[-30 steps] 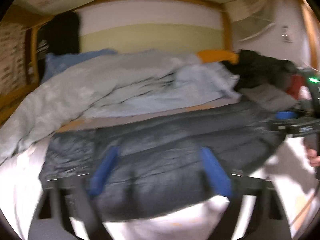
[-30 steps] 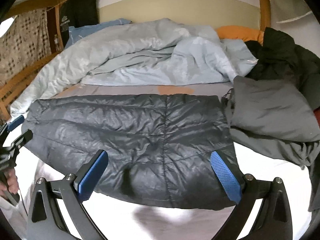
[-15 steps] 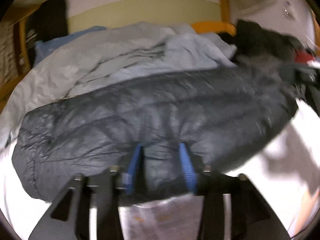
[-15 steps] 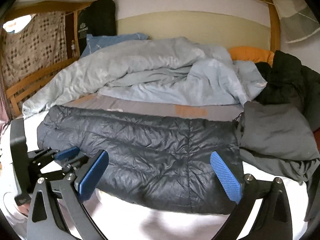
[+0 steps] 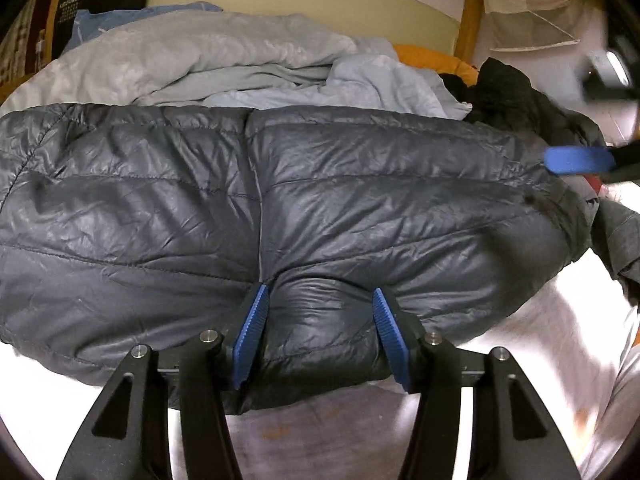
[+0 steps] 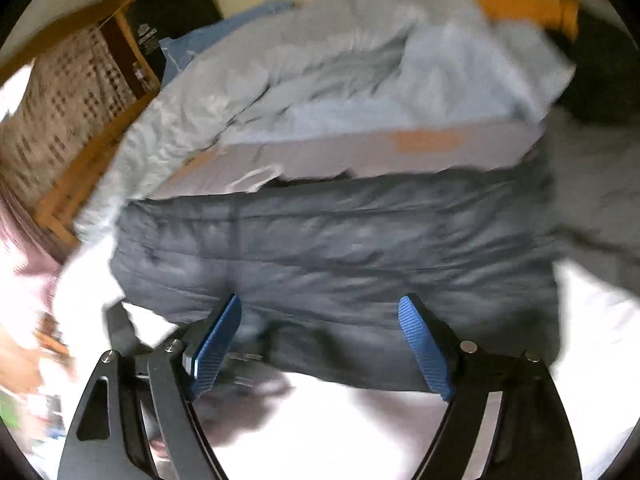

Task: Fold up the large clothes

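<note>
A dark grey quilted down jacket (image 5: 280, 208) lies spread across the white sheet of a bed; it also shows, blurred, in the right wrist view (image 6: 340, 256). My left gripper (image 5: 318, 336) is shut on the jacket's near hem, a puffed fold bulging between its blue pads. My right gripper (image 6: 320, 340) is open, its pads astride the jacket's near edge, holding nothing. One blue pad of the right gripper (image 5: 576, 160) shows at the jacket's right end in the left wrist view.
A rumpled light blue duvet (image 5: 248, 64) fills the back of the bed. Dark clothes (image 5: 516, 92) and a grey garment (image 5: 616, 236) are piled at the right. An orange pillow (image 5: 436, 60) lies behind. A wooden bed frame (image 6: 80, 168) runs along the left.
My left gripper closed on the jacket's near hem and lifted it nearer. My right gripper swung quickly towards the jacket's near edge, jaws narrowing a little but still open.
</note>
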{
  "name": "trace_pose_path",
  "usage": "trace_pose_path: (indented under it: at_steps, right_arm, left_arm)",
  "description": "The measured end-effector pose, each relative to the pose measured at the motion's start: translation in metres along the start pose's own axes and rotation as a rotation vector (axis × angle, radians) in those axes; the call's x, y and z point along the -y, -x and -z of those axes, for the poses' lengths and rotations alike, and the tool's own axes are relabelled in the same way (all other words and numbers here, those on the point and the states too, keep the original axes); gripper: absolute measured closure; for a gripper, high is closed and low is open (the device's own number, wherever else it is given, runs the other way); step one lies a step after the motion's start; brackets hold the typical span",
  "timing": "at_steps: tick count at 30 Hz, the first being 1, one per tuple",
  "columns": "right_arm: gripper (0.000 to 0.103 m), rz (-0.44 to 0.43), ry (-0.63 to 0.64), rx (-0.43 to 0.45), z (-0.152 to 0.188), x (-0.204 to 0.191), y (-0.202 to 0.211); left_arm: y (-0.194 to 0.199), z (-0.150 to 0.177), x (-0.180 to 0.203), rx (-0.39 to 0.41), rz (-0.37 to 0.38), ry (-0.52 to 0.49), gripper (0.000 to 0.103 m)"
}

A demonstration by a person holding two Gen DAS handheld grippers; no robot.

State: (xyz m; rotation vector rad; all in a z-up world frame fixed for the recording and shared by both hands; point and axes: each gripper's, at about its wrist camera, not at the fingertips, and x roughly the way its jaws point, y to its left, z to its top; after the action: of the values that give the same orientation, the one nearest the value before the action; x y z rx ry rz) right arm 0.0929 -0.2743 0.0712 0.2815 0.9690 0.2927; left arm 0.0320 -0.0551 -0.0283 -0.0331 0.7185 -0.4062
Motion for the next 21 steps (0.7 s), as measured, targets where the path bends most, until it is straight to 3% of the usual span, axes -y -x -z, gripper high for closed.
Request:
trace_pose_path:
  at_steps: [4, 8, 9, 11, 15, 19, 21]
  right_arm:
    - [0.019, 0.044, 0.014, -0.11, -0.029, -0.037, -0.037]
    - [0.02, 0.027, -0.048, -0.306, -0.05, -0.054, -0.09]
    - [0.022, 0.01, -0.072, -0.35, -0.056, -0.054, -0.102]
    - [0.037, 0.028, -0.078, -0.385, -0.063, -0.055, -0.116]
    - [0.043, 0.076, -0.088, -0.505, -0.06, -0.056, -0.158]
    - [0.044, 0.175, 0.013, -0.491, -0.061, -0.064, -0.18]
    - [0.044, 0.186, -0.028, -0.494, -0.063, -0.057, -0.192]
  left_arm:
    - [-0.001, 0.0, -0.008, -0.008, 0.044, 0.062, 0.049]
    - [0.003, 0.005, -0.026, -0.002, 0.111, 0.191, 0.051]
    - [0.003, 0.006, -0.027, 0.0, 0.113, 0.202, 0.052]
    - [0.004, 0.008, -0.027, 0.004, 0.115, 0.217, 0.053]
    - [0.004, 0.009, -0.03, 0.003, 0.127, 0.234, 0.053]
    - [0.005, 0.012, -0.035, -0.002, 0.138, 0.253, 0.054]
    - [0.002, 0.012, -0.039, -0.012, 0.155, 0.27, 0.055]
